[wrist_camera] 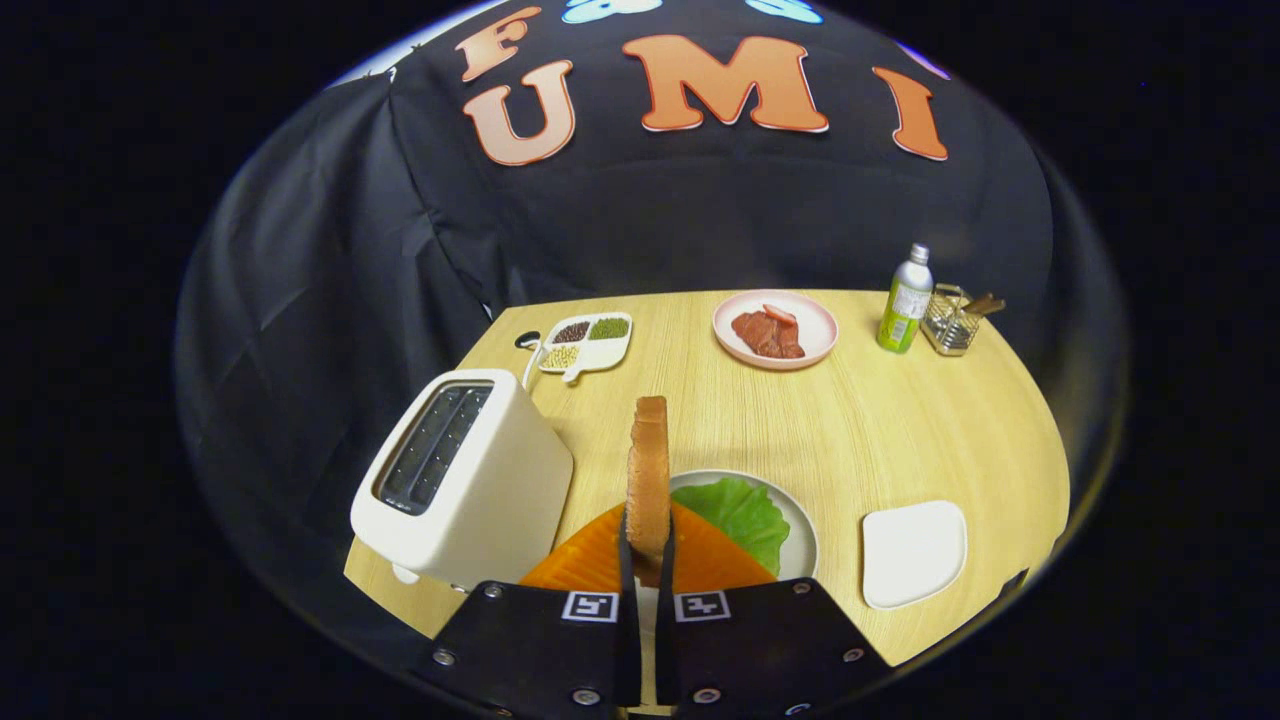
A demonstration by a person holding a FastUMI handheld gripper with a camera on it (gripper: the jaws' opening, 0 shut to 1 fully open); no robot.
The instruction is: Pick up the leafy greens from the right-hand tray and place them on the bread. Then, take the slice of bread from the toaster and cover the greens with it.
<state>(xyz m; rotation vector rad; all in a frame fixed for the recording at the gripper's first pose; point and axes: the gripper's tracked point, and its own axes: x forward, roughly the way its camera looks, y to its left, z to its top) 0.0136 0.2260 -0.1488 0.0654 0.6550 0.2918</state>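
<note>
tongs [648,560] clamped on bread slice [648,480] | toaster [460,480] just left | greens [742,515] below, plate [800,540]

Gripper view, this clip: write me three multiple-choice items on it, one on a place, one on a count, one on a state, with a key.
1. Where do the leafy greens lie?
A. on the pink plate
B. on the white plate just ahead of the fingers
C. in the toaster

2. How many compartments of the divided dish hold beans?
A. one
B. three
C. five

3. What is the gripper doing?
A. open over the table
B. shut on nothing
C. shut on the bread slice

Key: 1 B, the greens sit on the white plate. 2 B, three fillings show. 3 C, both fingers press the upright bread slice between them, beside the toaster.
</note>
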